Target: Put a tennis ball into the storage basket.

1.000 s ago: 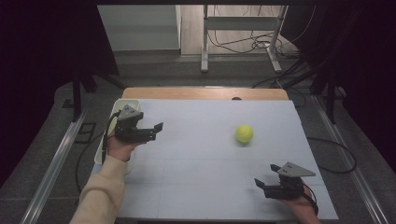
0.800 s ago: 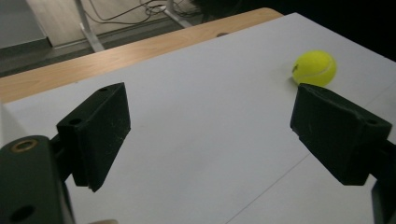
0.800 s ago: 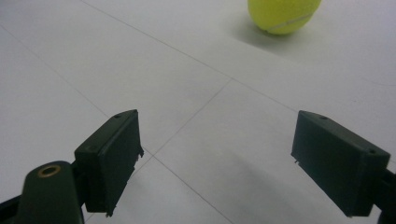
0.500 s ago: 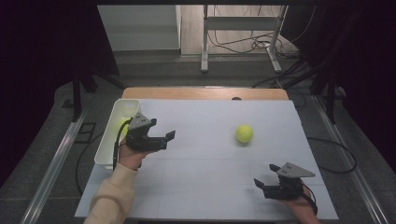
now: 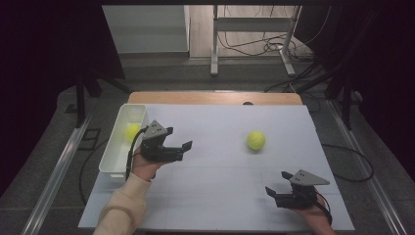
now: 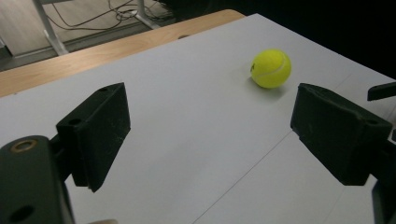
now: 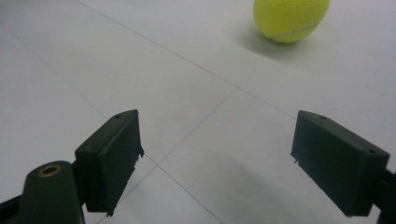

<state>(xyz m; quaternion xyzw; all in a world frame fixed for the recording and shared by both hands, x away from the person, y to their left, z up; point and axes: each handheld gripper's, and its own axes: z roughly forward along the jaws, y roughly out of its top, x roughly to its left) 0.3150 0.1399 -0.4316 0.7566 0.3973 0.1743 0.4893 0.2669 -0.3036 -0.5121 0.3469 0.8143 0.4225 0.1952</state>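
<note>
I count two tennis balls: one (image 5: 256, 140) on the white table (image 5: 220, 196) toward the far right, one (image 5: 132, 131) inside the bin (image 5: 111, 164) at left. One bin, and my two grippers (image 5: 188, 147) (image 5: 270, 191).

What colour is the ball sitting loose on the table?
Yellow-green with a pale curved seam: a tennis ball. The left gripper view shows it best.

The gripper (image 7: 217, 161) gapes empty above the table (image 7: 140, 70), tennis ball (image 7: 290, 18) seemingly well ahead.
</note>
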